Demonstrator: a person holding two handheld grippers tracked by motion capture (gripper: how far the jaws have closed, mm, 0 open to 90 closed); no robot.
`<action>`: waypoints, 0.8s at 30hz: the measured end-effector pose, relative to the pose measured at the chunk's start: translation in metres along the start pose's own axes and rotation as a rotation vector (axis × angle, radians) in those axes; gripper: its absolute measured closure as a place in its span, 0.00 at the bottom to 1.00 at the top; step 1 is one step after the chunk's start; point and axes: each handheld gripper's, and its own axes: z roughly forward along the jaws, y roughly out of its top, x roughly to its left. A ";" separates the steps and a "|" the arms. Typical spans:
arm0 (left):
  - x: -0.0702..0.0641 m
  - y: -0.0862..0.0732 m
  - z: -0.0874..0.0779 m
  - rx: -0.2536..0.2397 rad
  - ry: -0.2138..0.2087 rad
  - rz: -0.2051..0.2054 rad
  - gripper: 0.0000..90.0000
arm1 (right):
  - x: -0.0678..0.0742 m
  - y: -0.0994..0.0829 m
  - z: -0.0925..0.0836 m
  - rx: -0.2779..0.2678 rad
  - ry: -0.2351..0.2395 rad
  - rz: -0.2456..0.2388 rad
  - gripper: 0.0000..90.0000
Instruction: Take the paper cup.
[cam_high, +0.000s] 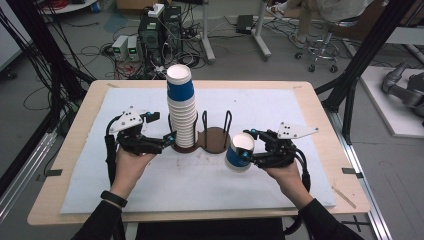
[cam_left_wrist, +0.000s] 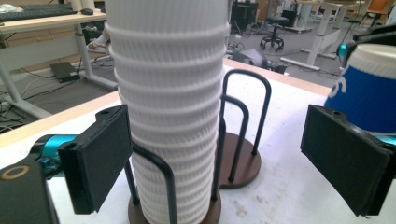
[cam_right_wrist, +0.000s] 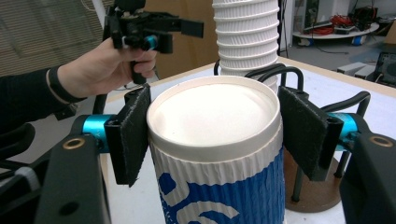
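Note:
A tall stack of upside-down ribbed paper cups (cam_high: 181, 107), topped by a blue-banded one, stands in the left ring of a brown two-place wire holder (cam_high: 216, 139). My left gripper (cam_high: 161, 128) is open at the stack's lower left. In the left gripper view the stack (cam_left_wrist: 170, 107) rises between and just beyond the spread pads (cam_left_wrist: 98, 156), with no contact that I can see. My right gripper (cam_high: 248, 145) is shut on a single blue and white cup (cam_high: 239, 152), bottom up and slightly tilted, just right of the holder. The pads (cam_right_wrist: 133, 135) press both sides of that cup (cam_right_wrist: 217, 149).
The holder's right ring (cam_left_wrist: 243, 165) is empty between its wire loops. A white mat (cam_high: 150, 185) covers most of the wooden table (cam_high: 80, 125). Computers, cables and a stool stand on the floor beyond the far edge; black frame posts flank the table.

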 end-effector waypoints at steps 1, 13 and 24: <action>-0.002 -0.002 -0.001 0.002 -0.001 0.000 0.10 | 0.000 0.000 0.000 -0.002 0.000 0.000 0.34; -0.024 -0.028 -0.010 0.019 -0.011 0.000 0.10 | -0.003 -0.003 -0.002 0.000 -0.011 0.003 0.34; -0.034 -0.043 -0.007 0.039 -0.041 0.027 0.10 | -0.008 -0.006 -0.003 0.003 -0.025 0.005 0.34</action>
